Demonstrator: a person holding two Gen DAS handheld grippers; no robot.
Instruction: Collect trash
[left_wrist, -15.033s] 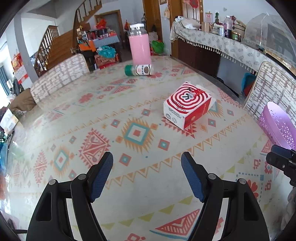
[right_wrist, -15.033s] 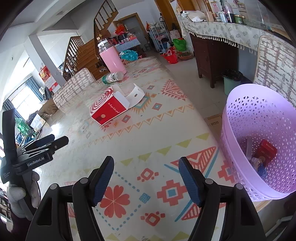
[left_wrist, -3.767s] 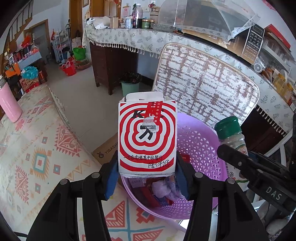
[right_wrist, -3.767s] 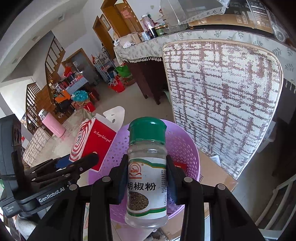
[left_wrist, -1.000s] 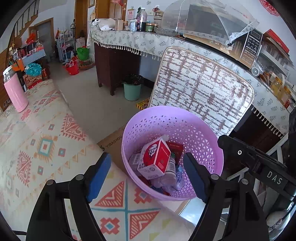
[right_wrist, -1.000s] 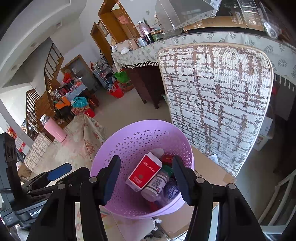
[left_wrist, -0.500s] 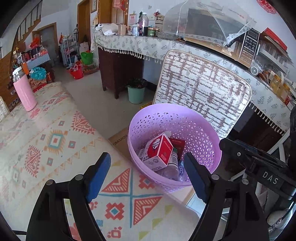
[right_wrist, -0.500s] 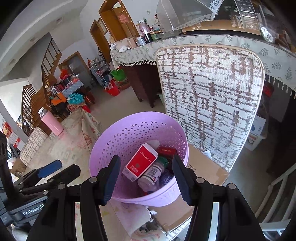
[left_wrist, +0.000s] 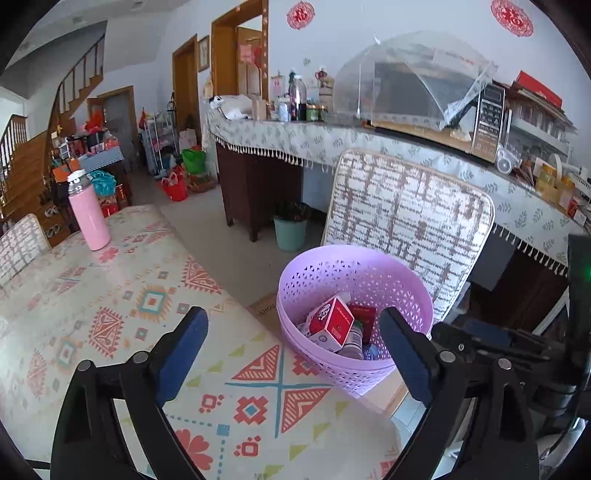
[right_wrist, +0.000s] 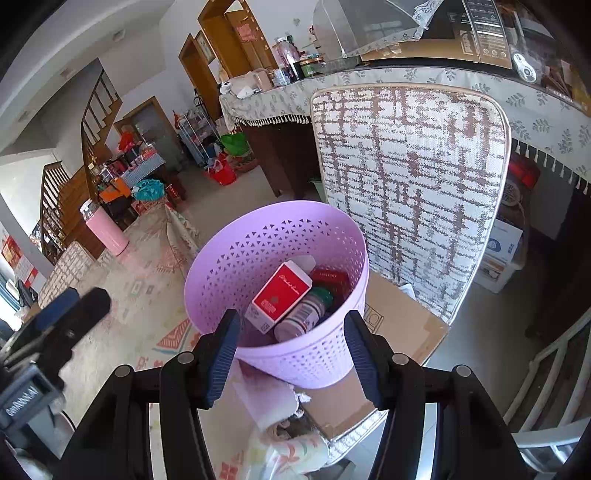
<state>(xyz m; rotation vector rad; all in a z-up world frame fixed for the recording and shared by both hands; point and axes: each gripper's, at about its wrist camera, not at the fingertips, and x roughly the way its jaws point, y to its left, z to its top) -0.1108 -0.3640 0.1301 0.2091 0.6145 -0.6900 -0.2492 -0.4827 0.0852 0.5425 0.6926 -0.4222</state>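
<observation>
The purple basket (left_wrist: 332, 254) (right_wrist: 258, 221) stands on the floor at the table's corner, in front of a woven chair. In it lie a red and white box (left_wrist: 330, 321) (right_wrist: 280, 295), a green-capped spice bottle (right_wrist: 303, 314) and other packets. My left gripper (left_wrist: 293, 325) hovers over the patterned tablecloth (left_wrist: 147, 295), back from the basket. Its jaws are opening and nothing is between them. My right gripper (right_wrist: 291, 325) hangs above the basket's near side, open and empty.
A pink flask (left_wrist: 90, 214) stands at the table's far end. The woven chair back (left_wrist: 406, 221) (right_wrist: 410, 184) rises right behind the basket. Flattened cardboard (right_wrist: 399, 321) lies on the floor under it. A cluttered sideboard (left_wrist: 295, 136) runs along the wall.
Both grippers have drawn back from the basket, which now looks smaller. The left view has lifted and shows more of the table. The left jaws stand wider.
</observation>
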